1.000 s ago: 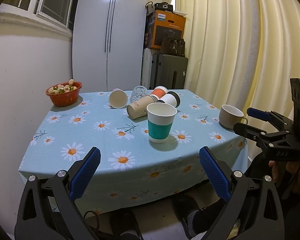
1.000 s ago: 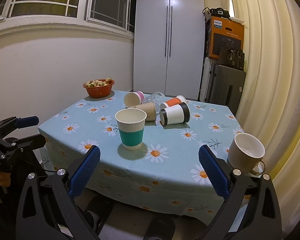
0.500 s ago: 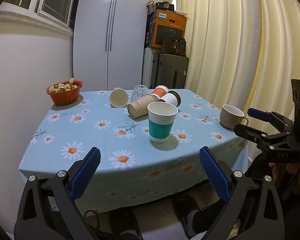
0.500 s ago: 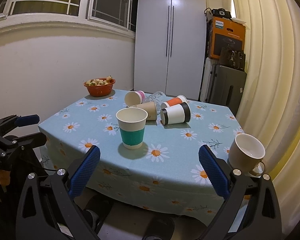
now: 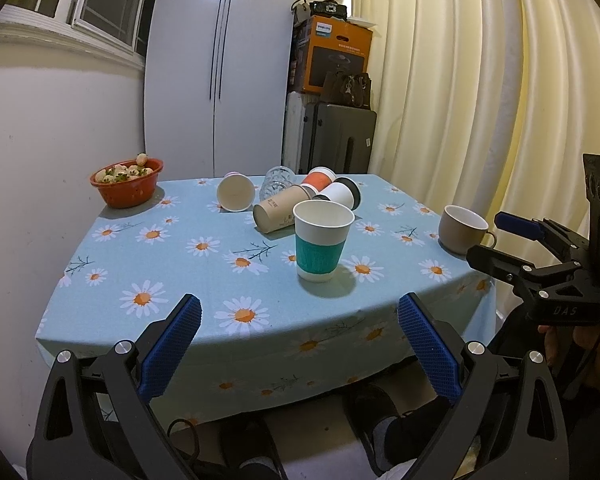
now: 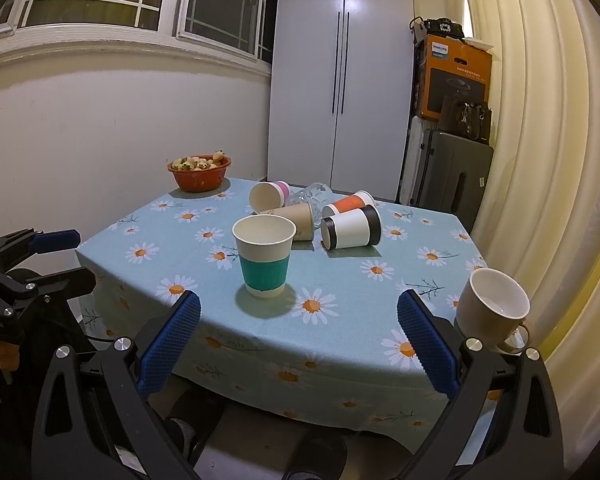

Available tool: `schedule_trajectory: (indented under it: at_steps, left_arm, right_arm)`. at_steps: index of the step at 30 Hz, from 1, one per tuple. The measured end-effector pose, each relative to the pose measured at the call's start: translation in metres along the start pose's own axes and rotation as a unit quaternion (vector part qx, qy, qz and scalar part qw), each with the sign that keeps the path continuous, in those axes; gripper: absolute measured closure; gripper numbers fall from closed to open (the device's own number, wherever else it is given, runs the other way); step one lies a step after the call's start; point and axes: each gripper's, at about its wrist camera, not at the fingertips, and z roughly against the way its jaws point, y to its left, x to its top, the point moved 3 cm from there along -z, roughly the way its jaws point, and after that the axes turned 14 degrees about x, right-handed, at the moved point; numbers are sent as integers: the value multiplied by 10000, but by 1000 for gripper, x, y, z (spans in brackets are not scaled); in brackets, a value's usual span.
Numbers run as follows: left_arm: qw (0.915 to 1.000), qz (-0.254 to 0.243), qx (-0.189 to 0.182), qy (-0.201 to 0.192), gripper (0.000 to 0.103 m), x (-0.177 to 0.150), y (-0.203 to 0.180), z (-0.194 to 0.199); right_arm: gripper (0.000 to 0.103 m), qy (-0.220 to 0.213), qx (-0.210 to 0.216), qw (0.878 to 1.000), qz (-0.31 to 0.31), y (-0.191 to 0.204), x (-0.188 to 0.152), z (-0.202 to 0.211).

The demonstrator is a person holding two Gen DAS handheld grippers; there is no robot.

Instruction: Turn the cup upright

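Both tongs are spread wide with nothing between them. The left tongs [image 5: 298,310] sit low in the left wrist view, off the near edge of the table [image 5: 112,288]; the right tongs [image 6: 298,308] sit low in the right wrist view, their blue tips over the table's near edge. Against the frames from a second ago, almost nothing differs: the cups lie where they lay, both tongs are as wide as before, and the scene has only drifted slightly in frame.

The teal-banded cup [image 5: 322,246] stands upright at the centre of the left view, mouth up, its long axis vertical. Behind it, in the upper middle of the frame, a cluster lies tipped over with long axes along the cloth: a brown cup [image 5: 278,213] with its base toward the camera, a white cup [image 5: 235,196] with its mouth toward the camera, a black-and-white cup [image 5: 342,194], an orange cup [image 5: 319,178] and a clear glass [image 5: 275,182]. The brown cup carries small print, too small to read.

A beige mug [image 5: 460,228] stands upright at the right edge of the table. A red bowl [image 5: 127,190] of pale food sits at the far left corner. At the upper right of the right wrist view an orange box [image 6: 454,78] has a label, unreadable. The right tongs, seen at the right of the left view, bear the letters "DAS".
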Motion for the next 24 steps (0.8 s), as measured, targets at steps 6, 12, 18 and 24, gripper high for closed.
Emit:
schedule_trajectory:
  at_steps: [6, 12, 18, 24]
  left_arm:
    - [10000, -24, 1, 19, 7, 0, -1, 0]
    - [10000, -32, -4, 32, 7, 1, -2, -1]
    - [10000, -41, -7, 35, 7, 1, -3, -1]
    - [10000, -53, -1, 29, 7, 1, -3, -2]
  right_arm:
    - [5, 19, -8, 10000, -22, 1, 0, 0]
    - [5, 18, -9, 10000, -19, 0, 0, 0]
    - [5, 18, -9, 10000, -18, 0, 0, 0]
    - [5, 26, -10, 10000, -18, 0, 0, 0]
